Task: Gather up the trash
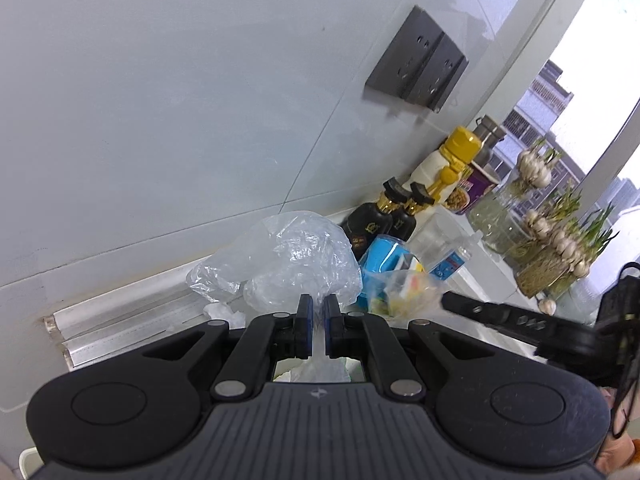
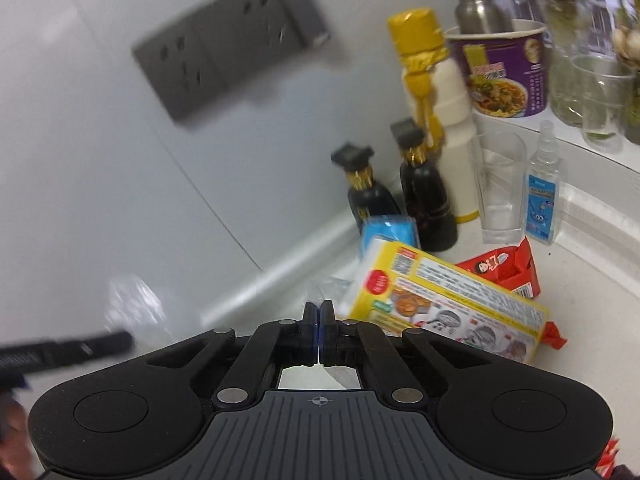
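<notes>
Left gripper [image 1: 318, 312]: nearest the lens, its jaws drawn almost together on a fold of the clear plastic bag [image 1: 288, 256] — the crumpled film runs down between the blue pads and shows again below them.
Right gripper [image 2: 319, 322]: jaws closed pad to pad; whether the thin clear scrap [image 2: 326, 286] at the tips is pinched, the blurred view does not tell.
Trash on the worktop [image 2: 580, 248]: a yellow printed pack [image 2: 448, 304] lies flat just beyond the right gripper's tips, with a red snack wrapper [image 2: 508, 268] behind and partly under it, and a blue pack [image 2: 390, 232] at its far end.
Behind the trash: two dark bottles [image 2: 424, 196] with square black caps — beside them a cream bottle with a yellow cap [image 2: 444, 120], an empty glass tumbler [image 2: 500, 184] and a small spray bottle [image 2: 542, 192].
Raised ledge: a purple noodle cup [image 2: 504, 72], a steel flask [image 2: 476, 4] and glass jars of sprouting garlic [image 1: 556, 240] by the window.
Wall: pale panels carrying a dark double socket [image 1: 416, 60].
</notes>
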`<state>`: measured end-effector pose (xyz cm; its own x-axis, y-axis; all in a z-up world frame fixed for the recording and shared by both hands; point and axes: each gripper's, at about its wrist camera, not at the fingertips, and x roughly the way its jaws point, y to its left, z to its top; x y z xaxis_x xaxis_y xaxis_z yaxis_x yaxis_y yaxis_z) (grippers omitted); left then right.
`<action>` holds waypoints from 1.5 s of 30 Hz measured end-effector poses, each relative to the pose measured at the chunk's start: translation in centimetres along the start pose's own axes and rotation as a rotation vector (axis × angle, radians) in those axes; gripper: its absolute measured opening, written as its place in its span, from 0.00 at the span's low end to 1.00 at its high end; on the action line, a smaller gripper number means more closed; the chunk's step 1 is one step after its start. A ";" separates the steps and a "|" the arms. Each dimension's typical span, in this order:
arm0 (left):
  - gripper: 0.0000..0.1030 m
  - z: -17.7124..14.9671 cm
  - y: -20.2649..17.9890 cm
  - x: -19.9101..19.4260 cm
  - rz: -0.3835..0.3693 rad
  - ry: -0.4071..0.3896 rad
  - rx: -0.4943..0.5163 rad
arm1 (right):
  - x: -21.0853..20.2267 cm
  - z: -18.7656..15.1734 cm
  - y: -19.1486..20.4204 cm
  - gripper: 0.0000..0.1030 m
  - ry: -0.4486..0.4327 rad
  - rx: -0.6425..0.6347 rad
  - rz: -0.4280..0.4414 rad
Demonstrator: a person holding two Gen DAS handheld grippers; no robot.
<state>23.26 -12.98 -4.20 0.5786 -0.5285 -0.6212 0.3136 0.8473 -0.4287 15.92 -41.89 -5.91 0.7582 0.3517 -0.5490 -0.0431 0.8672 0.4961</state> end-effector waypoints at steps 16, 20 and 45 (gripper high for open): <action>0.04 0.9 -0.2 -4.1 -0.036 -0.084 -0.002 | -8.8 4.1 4.1 0.00 -0.233 -0.049 0.086; 0.04 1.3 -0.1 -4.9 -0.037 -0.101 -0.008 | -10.0 5.0 5.1 0.00 -0.275 -0.080 0.099; 0.04 -1.4 1.8 -6.2 -0.025 -0.062 -0.064 | -9.8 0.2 9.5 0.00 -0.151 -0.091 0.174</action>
<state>19.21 -8.24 -2.09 0.6176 -0.5435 -0.5685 0.2809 0.8276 -0.4860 8.18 -37.15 4.33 0.8229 0.4474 -0.3503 -0.2347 0.8290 0.5076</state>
